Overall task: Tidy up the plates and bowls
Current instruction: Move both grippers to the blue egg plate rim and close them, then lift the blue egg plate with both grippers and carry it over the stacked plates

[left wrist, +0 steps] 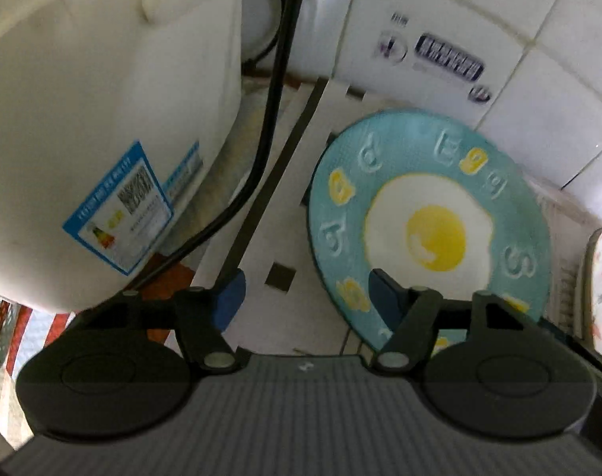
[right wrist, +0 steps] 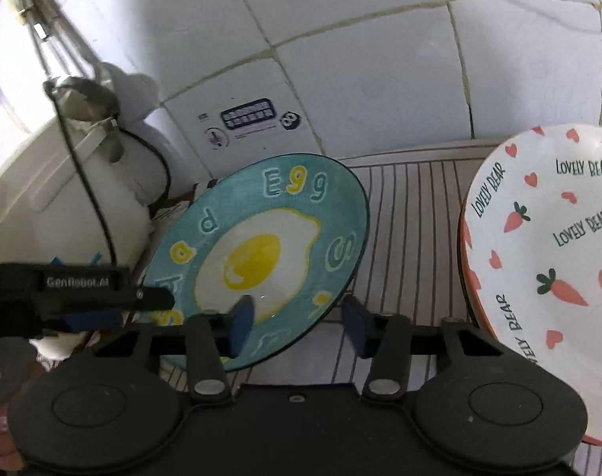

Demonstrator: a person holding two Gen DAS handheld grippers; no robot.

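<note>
A teal plate with a fried-egg picture (left wrist: 427,222) stands tilted on its edge in a white slatted rack (left wrist: 285,198). It also shows in the right wrist view (right wrist: 261,254). My left gripper (left wrist: 306,297) is open, its right finger in front of the plate's lower left rim, its left finger over the rack. My right gripper (right wrist: 299,327) is open, with the plate's lower right rim between its fingers, not clamped. A white plate with carrots and "LOVELY BEAR" (right wrist: 547,269) stands on edge at the right, with an orange-rimmed plate behind it.
A large white appliance (left wrist: 102,119) with a blue label and a black cable (left wrist: 269,127) stands left of the rack. A tiled wall (right wrist: 380,59) with a sticker is behind. The left gripper's body (right wrist: 78,289) shows at the left of the right wrist view.
</note>
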